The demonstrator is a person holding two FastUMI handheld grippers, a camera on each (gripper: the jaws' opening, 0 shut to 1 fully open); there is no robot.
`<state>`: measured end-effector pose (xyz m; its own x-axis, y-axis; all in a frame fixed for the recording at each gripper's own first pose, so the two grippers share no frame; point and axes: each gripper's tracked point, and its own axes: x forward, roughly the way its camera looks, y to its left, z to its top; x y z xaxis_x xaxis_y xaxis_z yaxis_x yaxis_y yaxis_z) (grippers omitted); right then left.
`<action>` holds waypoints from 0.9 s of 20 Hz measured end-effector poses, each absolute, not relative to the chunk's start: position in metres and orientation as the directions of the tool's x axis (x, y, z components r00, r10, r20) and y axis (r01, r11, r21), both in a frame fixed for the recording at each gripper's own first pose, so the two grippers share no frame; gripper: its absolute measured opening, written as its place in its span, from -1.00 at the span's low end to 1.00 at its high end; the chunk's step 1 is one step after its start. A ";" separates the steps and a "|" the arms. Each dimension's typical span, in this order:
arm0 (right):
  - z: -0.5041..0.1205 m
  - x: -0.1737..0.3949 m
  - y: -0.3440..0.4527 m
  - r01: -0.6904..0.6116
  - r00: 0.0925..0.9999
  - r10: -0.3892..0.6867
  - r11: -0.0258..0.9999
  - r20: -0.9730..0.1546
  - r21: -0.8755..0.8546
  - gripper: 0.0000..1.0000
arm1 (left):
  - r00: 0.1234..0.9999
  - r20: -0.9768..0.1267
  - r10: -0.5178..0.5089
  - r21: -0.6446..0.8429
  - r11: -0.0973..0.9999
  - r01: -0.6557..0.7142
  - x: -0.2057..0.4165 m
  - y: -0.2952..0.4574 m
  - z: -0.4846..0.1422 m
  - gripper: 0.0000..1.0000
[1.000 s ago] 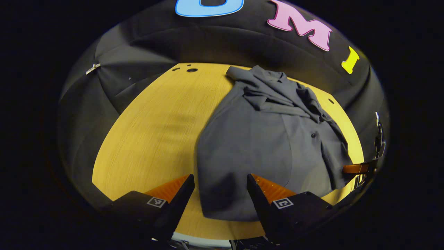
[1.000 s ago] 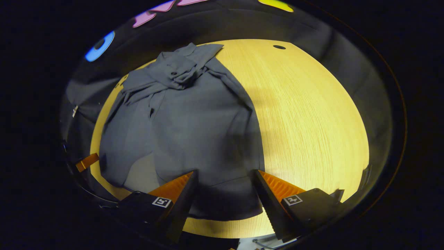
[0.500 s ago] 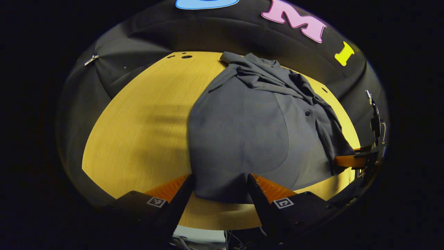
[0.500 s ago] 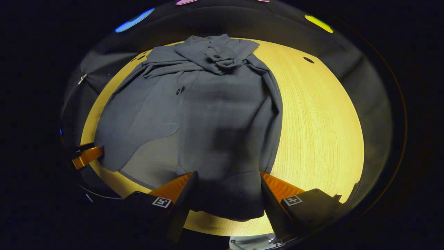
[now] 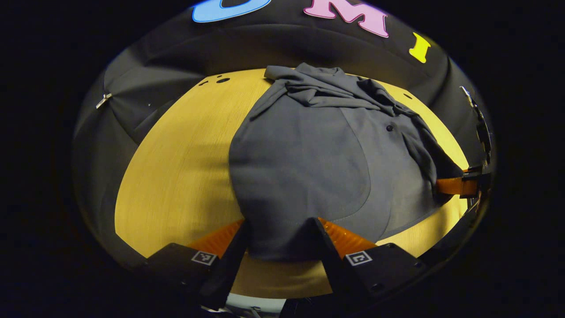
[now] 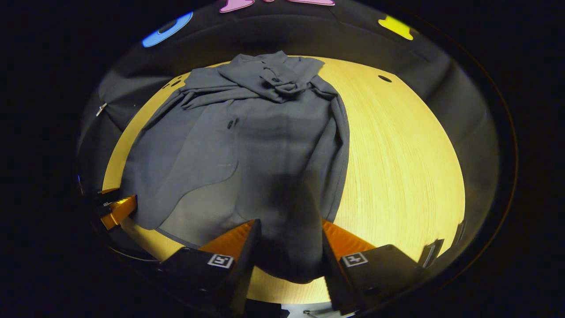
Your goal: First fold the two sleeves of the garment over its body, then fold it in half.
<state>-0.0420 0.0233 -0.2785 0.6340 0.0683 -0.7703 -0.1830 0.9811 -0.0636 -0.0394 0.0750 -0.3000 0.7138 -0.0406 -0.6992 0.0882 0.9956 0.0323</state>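
Wooden table [image 5: 176, 176], light yellow, w/ black cloth wall behind it. On the table lies the garment [image 5: 309, 154], a dark grey shirt w/ buttons, spread along the middle; its collar end is at the far side near the wall, the hem end at the near edge. Both sleeves [image 6: 265, 84] are bunched over the upper body, crumpled, not flat.

Left gripper [image 5: 278, 247] is at the near hem corner on its side. The fingers are part closed w/ the hem cloth between them; the fabric fills the gap and touches both inner faces, so it seems to grip the cloth. Right gripper [image 6: 289, 256] is at the other hem corner, the fingers also narrowed, and the cloth there is gathered into a ridge between them, touching both.

In the left gripper view the other gripper's finger shows at the right edge, just at the shirt border. Small dark holes [image 5: 222, 80] are in the table top near the far corners.
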 end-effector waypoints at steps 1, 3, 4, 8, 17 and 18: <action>-0.278 -0.041 0.027 -0.193 0.635 0.074 0.979 -0.769 -0.065 -0.02 | 0.708 -0.704 -0.055 0.033 0.993 0.110 -0.039 0.072 -0.301 0.75; -0.278 -0.040 0.032 -0.203 0.634 0.090 0.978 -0.768 -0.054 -0.24 | 0.708 -0.702 -0.074 0.040 0.989 0.144 -0.038 0.065 -0.300 0.53; -0.280 -0.039 0.034 -0.196 0.637 0.095 0.980 -0.765 -0.042 -0.36 | 0.709 -0.701 -0.082 0.040 0.987 0.154 -0.039 0.061 -0.300 0.31; -0.279 -0.040 0.035 -0.212 0.606 0.158 0.977 -0.779 0.034 -0.79 | 0.717 -0.688 -0.110 0.016 0.986 0.166 -0.034 0.047 -0.298 -0.56; -0.266 -0.038 0.031 -0.167 0.630 0.193 0.980 -0.752 0.111 -0.85 | 0.701 -0.694 -0.165 -0.100 0.986 0.133 -0.034 0.047 -0.283 -0.95; -0.263 -0.039 0.029 -0.162 0.626 0.198 0.979 -0.754 0.122 -0.84 | 0.706 -0.688 -0.169 -0.113 0.986 0.126 -0.033 0.045 -0.277 -0.89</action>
